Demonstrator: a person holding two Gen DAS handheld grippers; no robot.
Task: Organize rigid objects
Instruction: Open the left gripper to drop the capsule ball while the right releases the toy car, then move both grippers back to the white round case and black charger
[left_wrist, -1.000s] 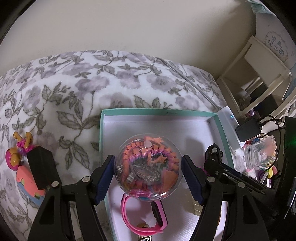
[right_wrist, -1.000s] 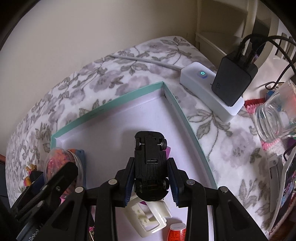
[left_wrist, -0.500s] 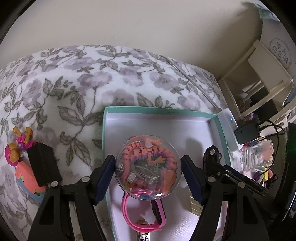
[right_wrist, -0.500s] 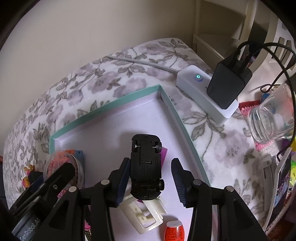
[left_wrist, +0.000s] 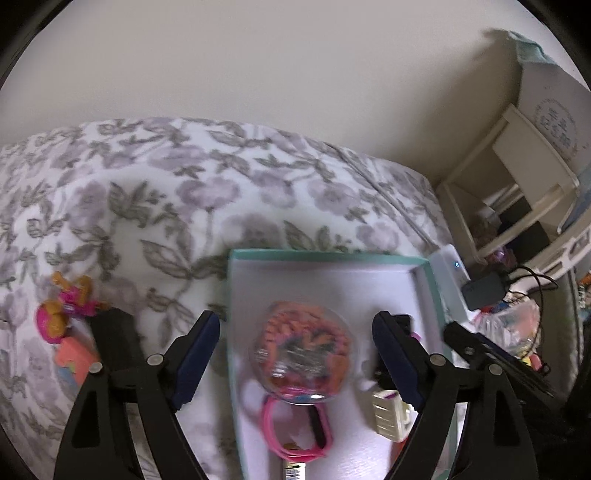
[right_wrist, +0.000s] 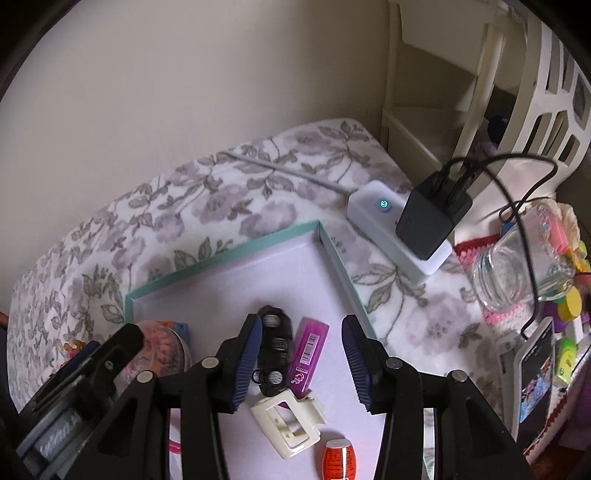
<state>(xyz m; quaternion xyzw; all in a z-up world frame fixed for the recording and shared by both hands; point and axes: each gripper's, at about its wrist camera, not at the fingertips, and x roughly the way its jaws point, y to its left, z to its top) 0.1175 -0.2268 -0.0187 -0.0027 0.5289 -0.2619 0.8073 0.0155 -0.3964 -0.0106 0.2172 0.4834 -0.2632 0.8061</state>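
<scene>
- Left wrist view: left gripper (left_wrist: 295, 354) is opening wide above the clear ball (left_wrist: 301, 356), not touching, inside the teal box (left_wrist: 325, 255).
- Right gripper (right_wrist: 301, 363) stands open; the black toy car (right_wrist: 273, 350) lies in the box, free.

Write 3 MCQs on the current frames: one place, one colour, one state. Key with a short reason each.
1. Where does the black toy car lie?
A. on the floral blanket
B. in the teal-rimmed box
C. in the glass jar

2. What colour is the watch strap below the clear ball?
A. pink
B. green
C. white

3. How does the right gripper stand to the car?
A. fingers clamped on it, car lifted
B. fingers apart, car resting on the box floor
C. car out of its view

Key:
1 B, the car sits on the white floor of the box, beside a purple tube.
2 A, the strap is bright pink.
3 B, a clear gap shows on the car's right side.
</scene>
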